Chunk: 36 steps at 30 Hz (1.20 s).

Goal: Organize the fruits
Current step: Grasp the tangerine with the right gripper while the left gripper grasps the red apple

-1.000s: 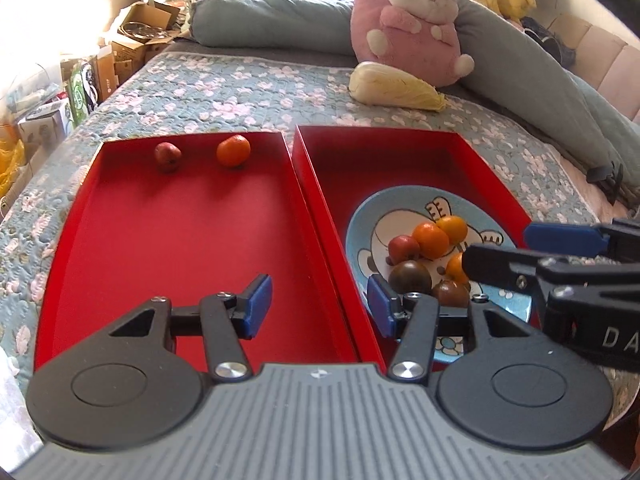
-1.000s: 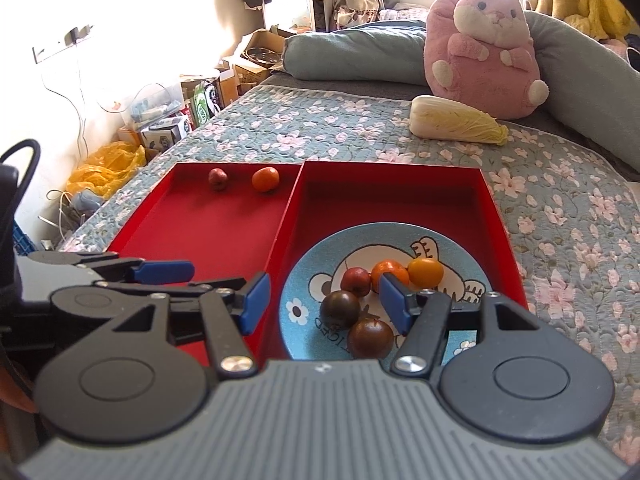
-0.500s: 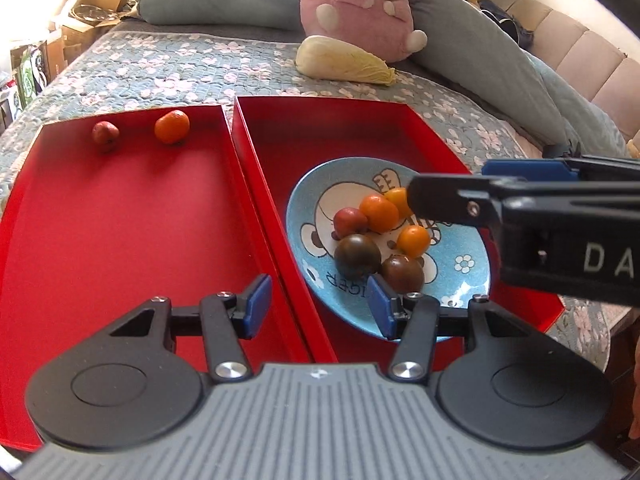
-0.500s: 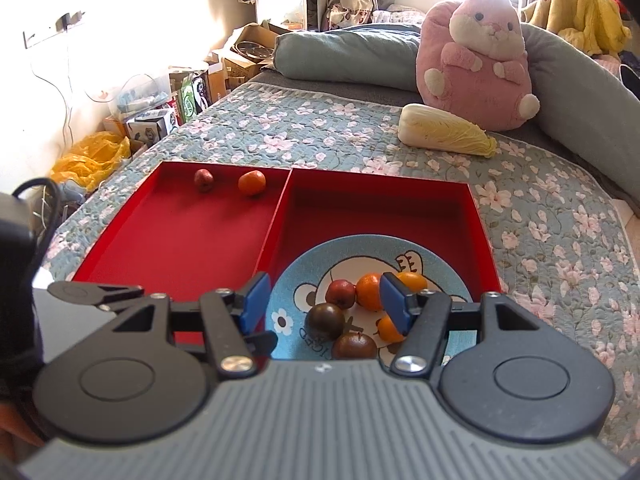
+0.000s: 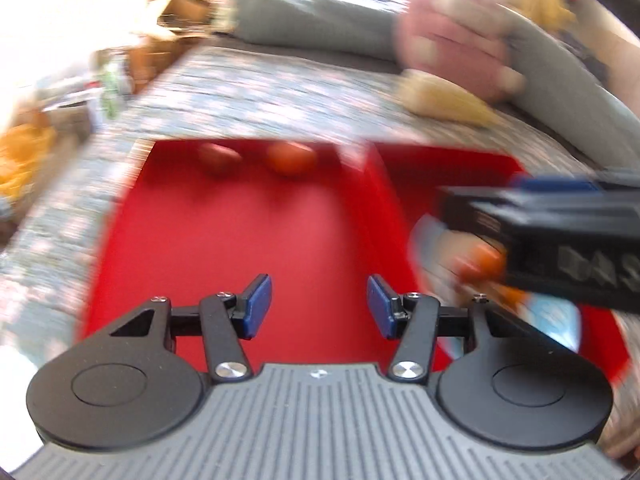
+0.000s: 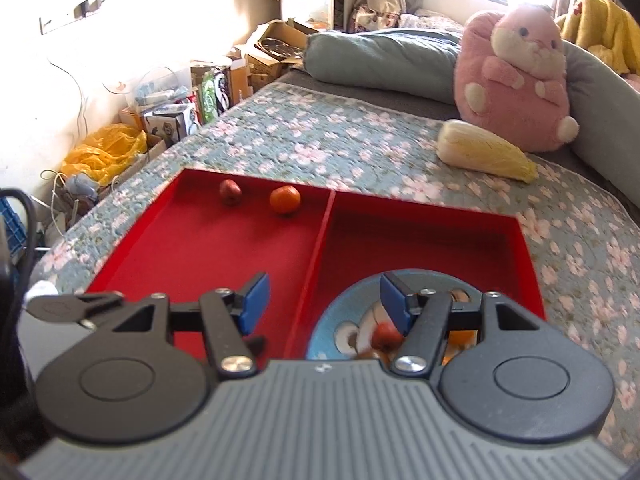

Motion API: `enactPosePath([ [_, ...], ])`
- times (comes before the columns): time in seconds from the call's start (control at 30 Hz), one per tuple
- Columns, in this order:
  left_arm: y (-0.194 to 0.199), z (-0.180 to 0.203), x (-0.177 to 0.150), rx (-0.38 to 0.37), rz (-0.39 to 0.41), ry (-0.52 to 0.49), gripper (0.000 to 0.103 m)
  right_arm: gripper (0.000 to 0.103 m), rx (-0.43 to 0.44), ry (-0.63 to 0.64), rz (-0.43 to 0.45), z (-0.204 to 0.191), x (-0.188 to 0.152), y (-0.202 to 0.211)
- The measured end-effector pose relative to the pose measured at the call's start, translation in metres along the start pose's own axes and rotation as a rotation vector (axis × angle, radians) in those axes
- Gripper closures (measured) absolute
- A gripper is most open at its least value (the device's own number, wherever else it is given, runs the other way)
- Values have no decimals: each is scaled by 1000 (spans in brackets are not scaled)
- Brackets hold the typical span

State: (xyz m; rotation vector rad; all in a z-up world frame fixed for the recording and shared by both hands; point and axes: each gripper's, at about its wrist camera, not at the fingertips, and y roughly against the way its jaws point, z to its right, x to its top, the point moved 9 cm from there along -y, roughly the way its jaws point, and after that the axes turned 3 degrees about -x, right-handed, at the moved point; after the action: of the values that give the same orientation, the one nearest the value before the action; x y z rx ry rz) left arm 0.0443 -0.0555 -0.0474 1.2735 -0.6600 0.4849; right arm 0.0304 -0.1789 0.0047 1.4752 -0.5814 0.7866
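Two red trays lie side by side on the bed. The left tray holds a dark red fruit and an orange fruit at its far end; both show blurred in the left wrist view. The right tray holds a blue cartoon plate with several small red and orange fruits. My left gripper is open and empty over the left tray. My right gripper is open and empty above the plate's near edge, straddling the divider; it shows at the right in the left wrist view.
A pale cabbage and a pink plush toy lie beyond the trays on the floral quilt. Grey pillows line the back. Boxes and a yellow bag stand on the floor to the left.
My left gripper has swung left from over the plate to over the left tray, with motion blur. My right gripper has moved closer over the plate. Both stay open.
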Motion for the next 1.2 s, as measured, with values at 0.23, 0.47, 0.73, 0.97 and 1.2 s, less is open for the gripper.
enactPosePath([
  [0.23,-35,-108,47,145,20,150,44,40,81,2,25,-31,36,-50],
  [0.47,-65,-91,56,150,6,5,44,44,106,-58,-31,-47,48,-119],
  [0.73,-104,-106,61,195,-30,-63,44,44,75,-147,-106,-40,52,-187],
  [0.97,-129,-103,70,219,-13,-111,44,56,2,-13,-104,-49,55,-212],
  [1.2,-151,-95,75,202,5,-130,44,70,105,-178,-44,-31,62,-182],
])
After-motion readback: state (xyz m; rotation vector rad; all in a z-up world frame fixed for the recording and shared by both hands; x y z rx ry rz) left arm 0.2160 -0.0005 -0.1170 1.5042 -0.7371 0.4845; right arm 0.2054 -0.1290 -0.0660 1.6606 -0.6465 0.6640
